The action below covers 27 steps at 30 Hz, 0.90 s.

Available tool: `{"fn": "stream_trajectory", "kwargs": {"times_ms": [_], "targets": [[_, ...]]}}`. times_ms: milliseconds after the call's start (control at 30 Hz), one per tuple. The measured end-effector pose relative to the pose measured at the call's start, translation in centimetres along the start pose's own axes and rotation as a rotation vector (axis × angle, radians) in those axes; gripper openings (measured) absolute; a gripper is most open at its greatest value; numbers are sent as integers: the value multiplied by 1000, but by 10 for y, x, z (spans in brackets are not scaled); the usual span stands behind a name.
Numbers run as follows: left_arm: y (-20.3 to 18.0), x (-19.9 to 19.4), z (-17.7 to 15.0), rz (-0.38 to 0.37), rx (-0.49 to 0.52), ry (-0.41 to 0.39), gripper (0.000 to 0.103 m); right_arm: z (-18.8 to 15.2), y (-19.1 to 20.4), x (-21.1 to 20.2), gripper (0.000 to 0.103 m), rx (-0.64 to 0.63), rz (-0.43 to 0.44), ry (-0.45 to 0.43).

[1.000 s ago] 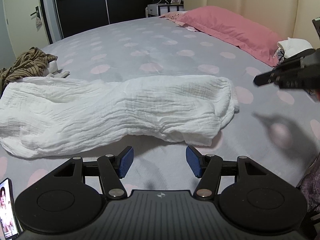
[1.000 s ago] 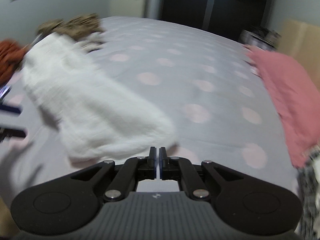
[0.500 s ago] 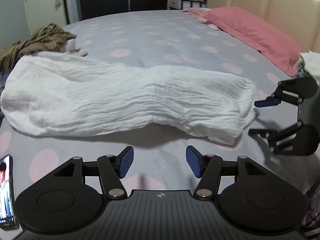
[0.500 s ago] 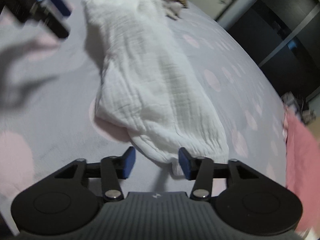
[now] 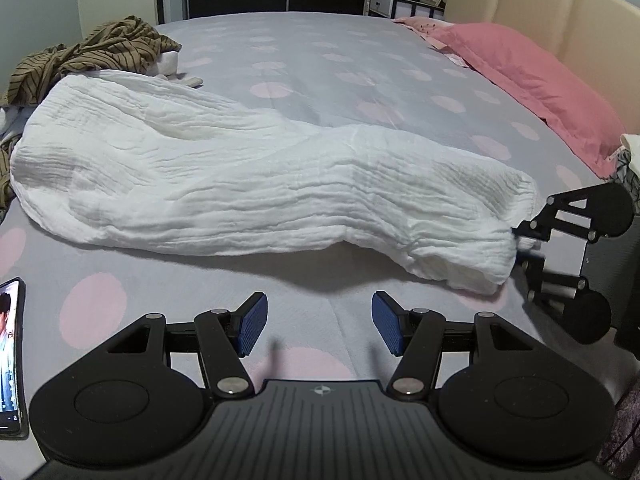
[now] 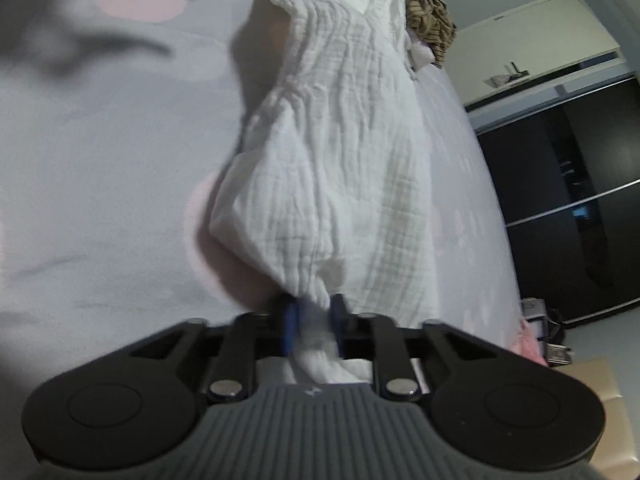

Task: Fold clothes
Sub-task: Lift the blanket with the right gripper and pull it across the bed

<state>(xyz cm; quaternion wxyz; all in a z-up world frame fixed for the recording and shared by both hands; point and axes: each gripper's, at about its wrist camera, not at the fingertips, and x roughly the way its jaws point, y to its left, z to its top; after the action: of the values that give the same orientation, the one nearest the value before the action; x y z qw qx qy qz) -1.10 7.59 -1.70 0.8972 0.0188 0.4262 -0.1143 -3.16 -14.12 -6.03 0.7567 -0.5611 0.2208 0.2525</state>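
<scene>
A long white crinkled garment [image 5: 248, 176] lies across the grey bed with pink dots [image 5: 320, 60]. My left gripper [image 5: 314, 326] is open and empty, just above the sheet in front of the garment's near edge. My right gripper [image 6: 314, 326] is shut on the garment's end [image 6: 332, 184], with bunched cloth between the blue pads. In the left wrist view the right gripper [image 5: 520, 244] sits at the garment's right end.
A brown striped garment [image 5: 92, 56] lies heaped at the far left. A pink pillow [image 5: 528, 76] lies along the beige headboard [image 5: 560, 12]. A phone [image 5: 10, 364] lies at the near left. Dark wardrobes [image 6: 568, 200] stand beyond the bed.
My right gripper moved in to the garment's right end and closed on it. My left gripper stayed open and shifted slightly closer to the garment.
</scene>
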Motion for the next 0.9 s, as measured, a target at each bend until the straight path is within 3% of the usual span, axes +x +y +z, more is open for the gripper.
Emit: {"fn": "stream_trajectory", "kwargs": {"times_ms": [167,500,667,900], "targets": [[4,-2,0,25,-6,-7,56,-2,-38,-12,11,174,-74,-22],[3,-14,-2,35,10,-33,56,-39,-126,-53,9,527,-379,18],[2,-18,-2,45,19,-42,56,-74,-164,-64,9,581,-506,104],[-7,-16,2,62,71,-60,56,-145,-206,-76,9,623,-587,292]]}}
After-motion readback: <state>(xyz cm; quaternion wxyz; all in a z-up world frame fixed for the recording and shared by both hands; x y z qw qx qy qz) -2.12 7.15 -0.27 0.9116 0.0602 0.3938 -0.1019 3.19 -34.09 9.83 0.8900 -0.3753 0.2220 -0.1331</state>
